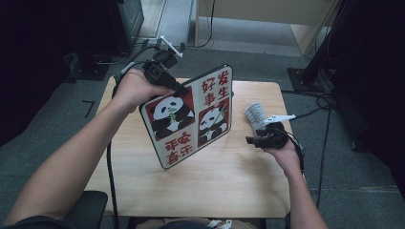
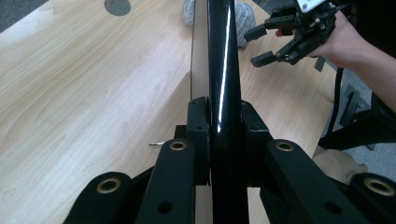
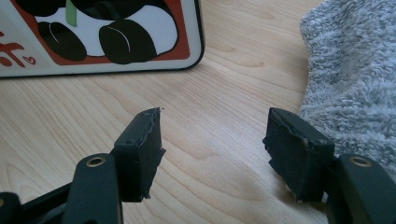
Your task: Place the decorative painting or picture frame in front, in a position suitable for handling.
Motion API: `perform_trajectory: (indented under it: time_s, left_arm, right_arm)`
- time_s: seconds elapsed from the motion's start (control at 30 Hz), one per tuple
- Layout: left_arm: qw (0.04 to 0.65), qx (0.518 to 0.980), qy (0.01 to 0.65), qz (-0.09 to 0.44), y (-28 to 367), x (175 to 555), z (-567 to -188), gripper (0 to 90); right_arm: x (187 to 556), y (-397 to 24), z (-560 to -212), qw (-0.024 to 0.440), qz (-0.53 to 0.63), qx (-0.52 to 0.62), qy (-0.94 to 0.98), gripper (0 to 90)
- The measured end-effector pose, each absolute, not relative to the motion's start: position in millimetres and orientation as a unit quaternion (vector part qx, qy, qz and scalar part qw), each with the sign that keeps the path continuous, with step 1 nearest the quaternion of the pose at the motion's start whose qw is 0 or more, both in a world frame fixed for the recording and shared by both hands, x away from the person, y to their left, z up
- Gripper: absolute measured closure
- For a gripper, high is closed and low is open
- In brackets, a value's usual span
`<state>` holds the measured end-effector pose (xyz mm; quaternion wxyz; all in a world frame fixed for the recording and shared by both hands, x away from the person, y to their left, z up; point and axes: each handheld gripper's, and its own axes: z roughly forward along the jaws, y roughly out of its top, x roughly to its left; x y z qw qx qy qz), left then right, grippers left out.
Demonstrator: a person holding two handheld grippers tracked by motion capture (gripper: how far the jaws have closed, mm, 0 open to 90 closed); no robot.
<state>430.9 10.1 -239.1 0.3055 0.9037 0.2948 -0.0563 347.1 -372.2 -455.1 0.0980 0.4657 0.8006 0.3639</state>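
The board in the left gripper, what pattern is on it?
The board shows black-and-white pandas on red squares, with red characters; best in the high view.

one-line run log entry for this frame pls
left claw: shut on panda board, held tilted above table | right claw: open, empty, beside grey towel

1. The panda board (image 1: 191, 117), clamped at its upper edge between the jaws of the left gripper (image 1: 179, 88), has a smooth printed face in red, white and black; seen edge-on in the left gripper view (image 2: 224, 70), its rim is glossy black and throws a bright streak of light.
2. The left gripper's own parts look like matt black plastic with brass-coloured rivets.
3. The table (image 1: 143, 157) beneath both tools is light wood grain, smooth with a faint sheen.
4. The right gripper (image 3: 212, 149) has matt black pads (image 3: 142, 149) with ridged, rough-edged faces.
5. The grey cloth (image 3: 350, 70) just beside its right jaw is fuzzy, looped towelling.
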Motion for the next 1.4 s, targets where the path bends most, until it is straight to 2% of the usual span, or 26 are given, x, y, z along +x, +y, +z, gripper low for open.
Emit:
perform_trajectory:
  time_s: [0.4,0.43,0.47,0.5,0.57,0.63,0.77,0.93,1.4]
  left_arm:
    - [0.313,0.890,0.321,-0.083,24,441,-246,76.9]
    - [0.314,0.889,0.323,-0.085,24,442,-247,75.9]
    - [0.314,0.889,0.322,-0.085,24,442,-247,67.6]
    - [0.317,0.889,0.318,-0.092,24,443,-247,67.6]
    - [0.312,0.889,0.324,-0.091,24,443,-249,59.1]
    - [0.329,0.881,0.325,-0.096,27,443,-248,58.7]
    - [0.348,0.869,0.333,-0.108,32,444,-249,52.1]
    - [0.375,0.869,0.307,-0.104,37,440,-244,48.4]
    - [0.407,0.862,0.291,-0.079,68,423,-247,42.9]
  right_arm:
    - [344,-375,-455,0.100,0.363,0.473,0.796,35.6]
    - [344,-375,-455,0.101,0.363,0.472,0.797,35.7]
    - [345,-374,-456,0.099,0.361,0.472,0.798,35.7]
    - [345,-374,-456,0.099,0.361,0.472,0.798,35.7]
    - [345,-373,-455,0.101,0.360,0.469,0.800,35.6]
    - [346,-372,-455,0.103,0.362,0.470,0.799,35.7]
    - [346,-372,-455,0.104,0.362,0.469,0.799,35.7]
    - [347,-373,-455,0.104,0.364,0.471,0.797,35.6]
    - [355,-374,-455,0.103,0.370,0.477,0.791,35.9]
